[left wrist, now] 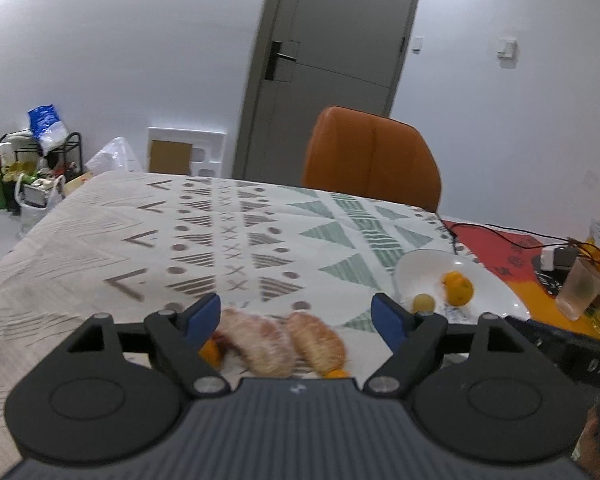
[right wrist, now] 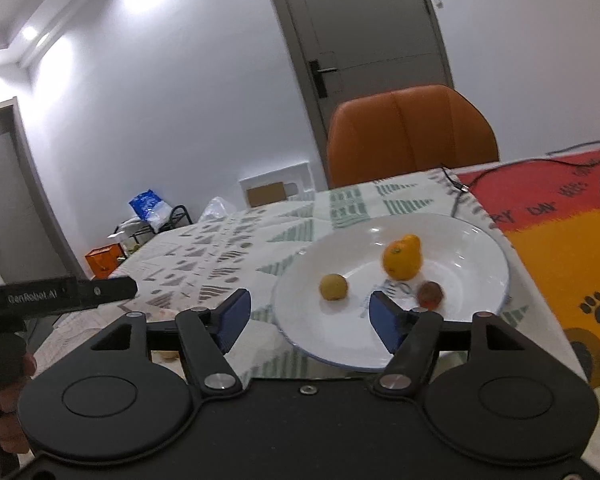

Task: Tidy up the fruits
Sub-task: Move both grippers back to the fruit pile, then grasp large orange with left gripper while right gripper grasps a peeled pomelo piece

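Glossy round plate (right wrist: 480,240) holds 3 fruits.

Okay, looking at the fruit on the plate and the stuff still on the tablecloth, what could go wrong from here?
1. The orange, small yellow fruit and reddish fruit lie loose on the smooth white plate; dropping another in may set them rolling.
2. The net-wrapped fruits lie close together beneath the open left gripper; closing might catch both or snag the netting.
3. The open right gripper hangs over the plate's near rim and might tip it.
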Demonstrator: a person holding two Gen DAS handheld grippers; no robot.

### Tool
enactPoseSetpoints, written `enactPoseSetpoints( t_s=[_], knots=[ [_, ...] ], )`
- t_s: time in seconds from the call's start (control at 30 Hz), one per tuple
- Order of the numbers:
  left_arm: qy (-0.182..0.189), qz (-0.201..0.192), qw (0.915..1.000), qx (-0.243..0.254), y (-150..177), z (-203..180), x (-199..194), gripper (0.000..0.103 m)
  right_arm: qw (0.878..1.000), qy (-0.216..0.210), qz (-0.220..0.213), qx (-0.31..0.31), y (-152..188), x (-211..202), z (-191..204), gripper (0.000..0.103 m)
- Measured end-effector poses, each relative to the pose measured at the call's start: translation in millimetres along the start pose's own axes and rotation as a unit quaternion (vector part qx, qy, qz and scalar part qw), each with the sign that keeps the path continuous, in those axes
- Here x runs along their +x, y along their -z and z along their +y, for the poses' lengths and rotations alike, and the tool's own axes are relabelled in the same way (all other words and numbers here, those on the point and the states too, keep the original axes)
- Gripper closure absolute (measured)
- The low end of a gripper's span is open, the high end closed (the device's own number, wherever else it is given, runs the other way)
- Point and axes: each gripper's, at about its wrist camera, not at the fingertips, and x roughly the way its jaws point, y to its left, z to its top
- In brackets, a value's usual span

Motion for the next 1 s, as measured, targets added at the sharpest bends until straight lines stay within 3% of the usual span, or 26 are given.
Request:
enactPoseSetpoints(
  t_s=[0.37,1.0],
  knots=[
    [-0.041,0.007,0.9987,-0.030,13,50,-5,0.022,0.999,-0.031,0.020,-0.030,7,17,36,0.038],
    [-0.021,0.030,0.9981,-0.050,25,75,24,0.033,0.996,-0.043,0.067,-0.051,16,59,68,0.045]
  ],
)
